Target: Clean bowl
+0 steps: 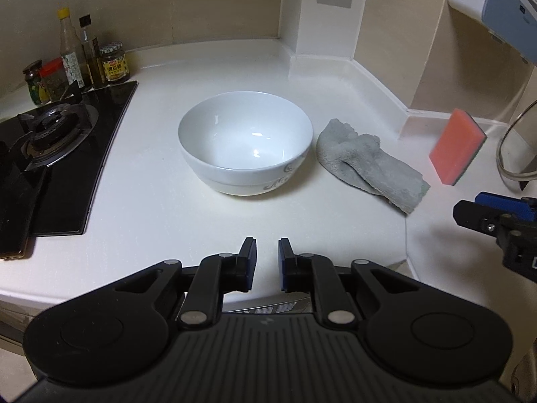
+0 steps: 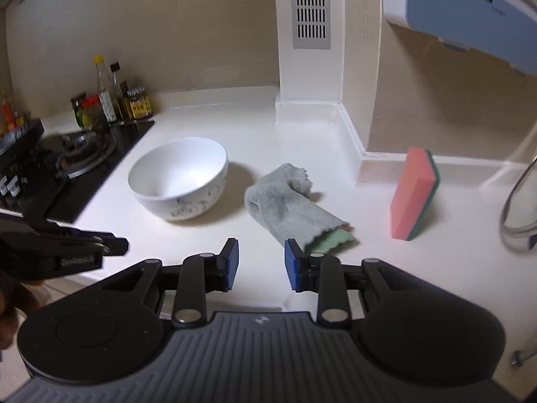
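Two empty tools [image 1: 267, 263] [image 2: 261, 265], one bowl [image 1: 246, 141], one cloth [image 1: 365, 163], one sponge [image 1: 456, 146].

1 bowl [image 1: 245, 142], 1 cloth [image 1: 367, 164], 1 sponge [image 1: 456, 146], 5 condiment containers [image 1: 70, 50] (bottles and jars).

The bowl [image 1: 245, 142] is set upright on the worktop [image 1: 201, 67], with the gas hob [image 1: 50, 154] to its left and the cloth [image 1: 365, 164] just beside it on the right. Further right the sponge [image 1: 457, 146] is stood on edge. Condiment bottles and jars [image 1: 84, 60] are grouped behind the hob.
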`<state>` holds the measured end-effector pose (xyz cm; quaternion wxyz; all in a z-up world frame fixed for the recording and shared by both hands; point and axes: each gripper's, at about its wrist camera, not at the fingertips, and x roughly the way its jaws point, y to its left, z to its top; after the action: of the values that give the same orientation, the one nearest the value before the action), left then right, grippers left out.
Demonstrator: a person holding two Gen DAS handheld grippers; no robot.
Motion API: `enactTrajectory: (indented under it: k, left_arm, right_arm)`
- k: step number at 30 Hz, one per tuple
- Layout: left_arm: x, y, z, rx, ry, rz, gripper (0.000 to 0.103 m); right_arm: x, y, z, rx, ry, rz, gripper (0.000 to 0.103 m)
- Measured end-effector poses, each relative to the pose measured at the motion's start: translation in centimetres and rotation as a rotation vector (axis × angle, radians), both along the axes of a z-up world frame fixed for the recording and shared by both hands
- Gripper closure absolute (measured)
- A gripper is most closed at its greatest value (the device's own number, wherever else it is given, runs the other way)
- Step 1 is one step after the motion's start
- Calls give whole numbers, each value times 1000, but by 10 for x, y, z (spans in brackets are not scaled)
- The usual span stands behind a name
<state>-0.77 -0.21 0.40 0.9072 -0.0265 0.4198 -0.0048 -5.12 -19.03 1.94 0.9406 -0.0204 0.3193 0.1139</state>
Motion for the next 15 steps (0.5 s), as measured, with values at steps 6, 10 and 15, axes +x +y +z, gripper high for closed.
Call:
enactTrajectory:
  k: [6,10,15]
  left_arm:
    - [-21,-6,11,21,-68,39,88]
    - [-30,-9,17,37,-88,67,88]
    - [-35,-9,18,59,-67,89,88]
  right_arm:
    - [-9,-36,3,100,1,17,77]
    - [-5,-18,1,32,23,22,77]
    - [-10,4,1,-47,16,35,77]
